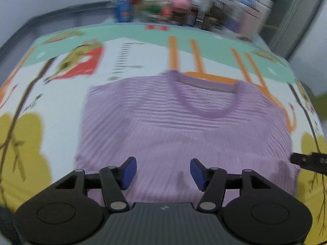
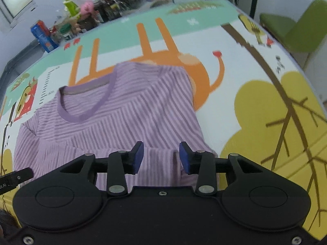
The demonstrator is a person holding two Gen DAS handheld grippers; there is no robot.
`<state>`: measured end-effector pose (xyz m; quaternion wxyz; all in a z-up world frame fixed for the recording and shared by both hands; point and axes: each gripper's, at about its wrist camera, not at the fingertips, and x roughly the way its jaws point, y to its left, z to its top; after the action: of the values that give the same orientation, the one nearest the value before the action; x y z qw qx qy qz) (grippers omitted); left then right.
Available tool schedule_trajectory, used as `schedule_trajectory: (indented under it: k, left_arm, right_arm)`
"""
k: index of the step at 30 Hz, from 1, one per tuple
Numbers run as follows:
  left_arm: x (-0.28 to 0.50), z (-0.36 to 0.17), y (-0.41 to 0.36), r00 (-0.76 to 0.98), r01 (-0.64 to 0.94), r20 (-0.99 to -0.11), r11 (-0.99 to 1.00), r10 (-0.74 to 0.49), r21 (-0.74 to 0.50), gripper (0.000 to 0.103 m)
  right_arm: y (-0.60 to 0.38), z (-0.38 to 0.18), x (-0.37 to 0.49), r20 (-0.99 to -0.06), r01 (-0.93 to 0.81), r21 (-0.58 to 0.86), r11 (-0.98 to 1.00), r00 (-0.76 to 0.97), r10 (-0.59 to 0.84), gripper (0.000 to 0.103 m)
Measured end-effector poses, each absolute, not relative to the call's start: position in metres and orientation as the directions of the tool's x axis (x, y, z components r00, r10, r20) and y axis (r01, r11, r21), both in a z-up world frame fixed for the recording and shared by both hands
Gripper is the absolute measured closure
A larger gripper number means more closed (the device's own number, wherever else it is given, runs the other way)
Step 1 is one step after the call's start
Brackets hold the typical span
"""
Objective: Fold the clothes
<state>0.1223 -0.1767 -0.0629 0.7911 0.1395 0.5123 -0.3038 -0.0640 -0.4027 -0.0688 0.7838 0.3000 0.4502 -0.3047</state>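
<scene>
Nearest to us, our left tongs (image 1: 163,172) hang released over the near hem of the purple striped shirt (image 1: 173,126), blue pads spread and nothing between them. Our right tongs (image 2: 161,157) are likewise parted, above a folded-in sleeve (image 2: 161,163) without pinching it. The shirt lies flat on the cartoon-printed mat (image 2: 255,102) covering the surface, neckline (image 1: 206,100) away from us. Beyond it, bottles and cans (image 1: 173,10) crowd the far edge.

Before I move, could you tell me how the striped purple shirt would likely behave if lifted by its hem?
The striped purple shirt looks thin and floppy, so it would probably drape. Its sleeves are folded inward and may fall open.
</scene>
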Motion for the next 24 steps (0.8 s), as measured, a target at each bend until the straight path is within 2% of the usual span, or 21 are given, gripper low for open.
schedule_trajectory:
  k: [7, 15, 17, 21, 23, 24]
  left_arm:
    - [0.120, -0.084, -0.223, 0.221, 0.747, -0.913, 0.662, -0.343, -0.068, 0.041]
    - [0.132, -0.107, -0.241, 0.143, 0.759, -0.938, 0.643, -0.315, -0.101, 0.039]
    - [0.136, -0.114, -0.240, 0.120, 0.741, -0.942, 0.660, -0.313, -0.125, 0.047]
    - [0.141, -0.119, -0.237, 0.111, 0.730, -0.941, 0.669, -0.320, -0.141, 0.053]
    - [0.144, -0.119, -0.236, 0.111, 0.722, -0.940, 0.677, -0.322, -0.147, 0.067]
    - [0.146, -0.118, -0.235, 0.111, 0.717, -0.940, 0.680, -0.323, -0.149, 0.071]
  right_arm:
    - [-0.415, -0.089, -0.070, -0.899, 0.777, 0.271, 0.568, 0.416, -0.140, 0.065]
    - [-0.415, -0.105, -0.065, -0.907, 0.789, 0.274, 0.550, 0.401, -0.125, 0.066]
    - [-0.415, -0.107, -0.063, -0.909, 0.791, 0.271, 0.549, 0.398, -0.125, 0.068]
    - [-0.415, -0.108, -0.062, -0.907, 0.781, 0.270, 0.563, 0.403, -0.125, 0.075]
    - [-0.414, -0.108, -0.061, -0.906, 0.779, 0.266, 0.568, 0.403, -0.128, 0.079]
    - [-0.413, -0.108, -0.061, -0.906, 0.777, 0.264, 0.571, 0.402, -0.129, 0.085]
